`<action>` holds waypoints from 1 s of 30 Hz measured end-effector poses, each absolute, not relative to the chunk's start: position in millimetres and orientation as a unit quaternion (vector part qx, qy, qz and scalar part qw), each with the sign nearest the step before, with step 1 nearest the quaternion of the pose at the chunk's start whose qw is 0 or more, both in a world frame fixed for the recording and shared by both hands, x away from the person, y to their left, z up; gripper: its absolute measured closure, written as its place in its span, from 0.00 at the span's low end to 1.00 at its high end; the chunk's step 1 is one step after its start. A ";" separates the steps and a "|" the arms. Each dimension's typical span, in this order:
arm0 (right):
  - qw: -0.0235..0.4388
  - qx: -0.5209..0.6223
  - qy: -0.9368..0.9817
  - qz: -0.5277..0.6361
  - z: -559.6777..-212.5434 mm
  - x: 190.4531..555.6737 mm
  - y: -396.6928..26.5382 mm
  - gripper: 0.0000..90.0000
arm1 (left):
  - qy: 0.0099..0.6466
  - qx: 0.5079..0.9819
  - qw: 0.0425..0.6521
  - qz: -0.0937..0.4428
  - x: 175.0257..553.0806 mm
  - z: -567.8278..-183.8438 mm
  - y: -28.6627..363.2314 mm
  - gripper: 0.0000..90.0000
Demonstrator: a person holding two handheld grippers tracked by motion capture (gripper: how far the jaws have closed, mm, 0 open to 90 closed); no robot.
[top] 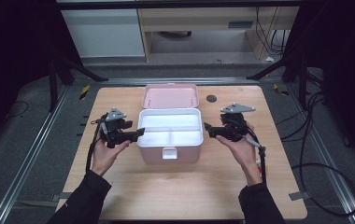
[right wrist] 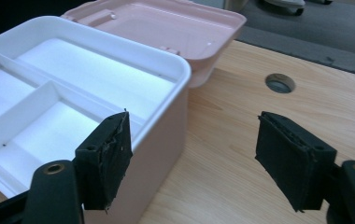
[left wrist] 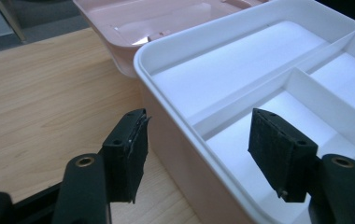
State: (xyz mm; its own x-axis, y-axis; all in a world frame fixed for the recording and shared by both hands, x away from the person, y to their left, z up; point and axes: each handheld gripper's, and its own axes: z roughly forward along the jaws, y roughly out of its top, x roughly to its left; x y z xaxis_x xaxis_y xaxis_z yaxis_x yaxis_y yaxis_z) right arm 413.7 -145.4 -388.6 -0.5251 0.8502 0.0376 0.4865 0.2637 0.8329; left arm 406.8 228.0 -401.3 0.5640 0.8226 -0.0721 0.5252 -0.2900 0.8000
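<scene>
A pink box (top: 168, 154) stands mid-table with its lid (top: 170, 95) swung back flat behind it. Inside sits a white divided tray (top: 170, 111), and its compartments look bare. My left gripper (top: 140, 133) is at the box's left side and is open. In the left gripper view its jaws (left wrist: 203, 156) straddle the tray's rim (left wrist: 166, 51) without touching it. My right gripper (top: 207, 127) is at the box's right side, also open. Its jaws (right wrist: 199, 158) stand either side of the box's right wall (right wrist: 161, 154), apart from it.
The wooden table (top: 189, 191) has a round cable hole (top: 211, 98) behind the right gripper. Black cables trail off the table's right side (top: 315, 140). A black frame leg (top: 54, 79) stands at the far left beyond the table.
</scene>
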 end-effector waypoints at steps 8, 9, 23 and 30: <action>0.187 0.419 0.779 0.427 -402.4 422.9 -121.1 0.40 | 0.434 0.792 0.392 0.173 417.5 -413.7 222.2 0.48; 0.184 0.417 0.782 0.426 -404.2 423.6 -118.5 0.41 | 0.435 0.793 0.391 0.172 418.1 -414.7 222.3 0.49; 0.171 0.408 0.804 0.396 -421.8 424.3 -107.9 0.60 | 0.435 0.795 0.396 0.152 420.4 -421.1 222.7 0.61; 0.169 0.417 0.801 0.394 -421.6 419.4 -114.1 0.61 | 0.429 0.795 0.403 0.150 420.8 -422.5 216.6 0.61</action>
